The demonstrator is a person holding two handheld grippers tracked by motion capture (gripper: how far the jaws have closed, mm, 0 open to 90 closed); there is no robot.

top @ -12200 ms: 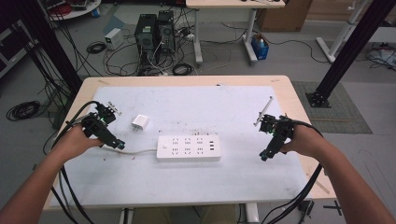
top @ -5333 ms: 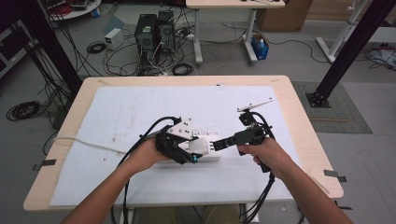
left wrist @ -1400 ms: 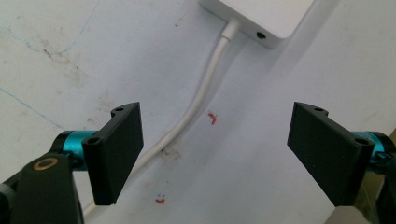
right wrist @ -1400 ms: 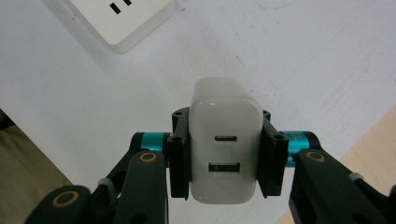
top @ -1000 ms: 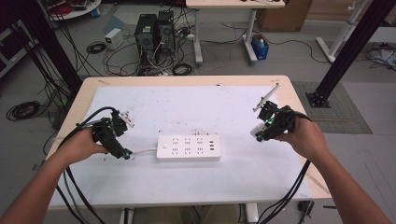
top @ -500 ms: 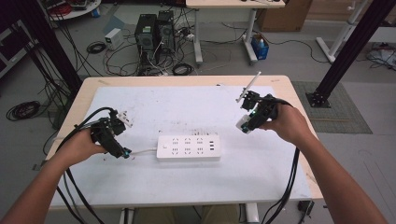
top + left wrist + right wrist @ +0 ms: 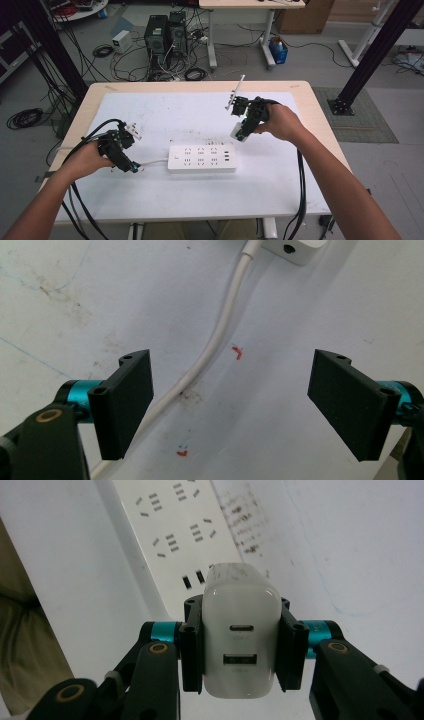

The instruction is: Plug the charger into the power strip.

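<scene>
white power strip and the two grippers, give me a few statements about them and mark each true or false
1. The right gripper is shut on a white USB charger block. True.
2. The left gripper grips the white cable. False: its jaws stand wide open, the cable lying on the table between them.
3. The white rectangular power strip has a charger plugged into it. False: its sockets are bare; the charger is held above the table, away from the strip.
4. The cable runs from the strip's end towards the left gripper. True.
5. The charger's visible face shows two ports. True.
</scene>
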